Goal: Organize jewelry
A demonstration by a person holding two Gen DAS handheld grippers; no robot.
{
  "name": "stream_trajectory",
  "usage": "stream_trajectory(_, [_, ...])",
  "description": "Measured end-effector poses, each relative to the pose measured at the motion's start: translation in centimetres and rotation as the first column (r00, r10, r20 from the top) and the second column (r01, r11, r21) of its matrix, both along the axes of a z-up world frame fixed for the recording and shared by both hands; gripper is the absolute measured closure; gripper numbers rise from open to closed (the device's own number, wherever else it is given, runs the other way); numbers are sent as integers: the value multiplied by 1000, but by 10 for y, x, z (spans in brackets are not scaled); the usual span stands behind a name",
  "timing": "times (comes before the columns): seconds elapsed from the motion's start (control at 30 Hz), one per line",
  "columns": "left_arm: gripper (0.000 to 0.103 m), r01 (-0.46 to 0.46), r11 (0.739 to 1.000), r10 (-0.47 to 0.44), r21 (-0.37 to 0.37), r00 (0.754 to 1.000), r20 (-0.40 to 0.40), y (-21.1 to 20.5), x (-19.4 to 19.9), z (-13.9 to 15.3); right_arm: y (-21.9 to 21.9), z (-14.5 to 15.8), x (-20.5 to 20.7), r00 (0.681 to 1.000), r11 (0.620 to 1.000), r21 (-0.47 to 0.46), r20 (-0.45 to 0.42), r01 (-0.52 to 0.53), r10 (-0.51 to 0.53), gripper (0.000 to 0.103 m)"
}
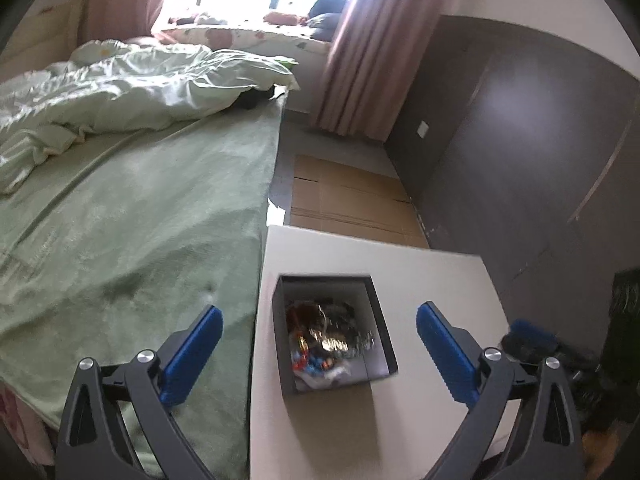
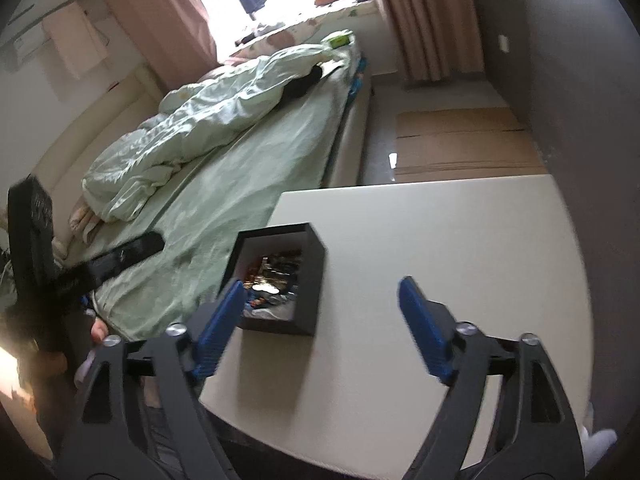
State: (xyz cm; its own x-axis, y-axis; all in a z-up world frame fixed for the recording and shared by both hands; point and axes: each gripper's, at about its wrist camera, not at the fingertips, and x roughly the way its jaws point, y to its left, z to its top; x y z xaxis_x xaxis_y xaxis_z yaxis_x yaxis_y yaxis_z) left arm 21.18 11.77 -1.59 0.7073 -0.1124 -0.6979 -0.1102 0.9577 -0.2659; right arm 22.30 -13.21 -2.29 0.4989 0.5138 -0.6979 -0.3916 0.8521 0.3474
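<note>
Both tools spread and empty: left tool (image 1: 319, 334), right tool (image 2: 321, 303). Jewelry (image 1: 326, 334) heaped in black box (image 1: 382, 330) on worktop (image 1: 432, 280), seemingly finished; next, probably withdrawing

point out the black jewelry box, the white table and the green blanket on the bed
black jewelry box (image 1: 382, 330): left wrist view, on its right wall.
white table (image 2: 460, 240): right wrist view, on a bare part of its top.
green blanket (image 1: 132, 208): left wrist view, on the flat stretch covering the bed.
</note>
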Motion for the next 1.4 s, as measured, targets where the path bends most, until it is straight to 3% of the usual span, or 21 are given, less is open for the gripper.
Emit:
stream_trajectory(0.07, [9, 25, 1000, -25, -11, 1000, -1, -10, -12, -3, -16, 5, -10, 1000, 1000, 9, 11, 23, -23, 16])
stream_trajectory(0.27, [9, 39, 998, -40, 56, 999, 13, -41, -45, 4, -52, 16, -38, 996, 997, 1, 29, 83, -83, 8])
stream_trajectory(0.43, [9, 20, 996, -26, 90, 997, 69, -55, -75, 26, -71, 29, -63, 991, 992, -36, 63, 123, -121, 5])
stream_trajectory(0.8, [9, 61, 980, -95, 191, 980, 176, -96, -138, 58, -97, 57, -122, 978, 985, -81, 152, 155, -141, 5])
stream_trajectory(1.23, [9, 35, 972, -88, 234, 972, 220, -103, -184, 54, -114, 59, -173, 963, 972, -127, 210, 198, -168, 5])
stream_trajectory(1.4, [9, 22, 977, -73, 214, 970, 233, -98, -195, 48, -114, 58, -193, 959, 969, -142, 232, 201, -165, 5])
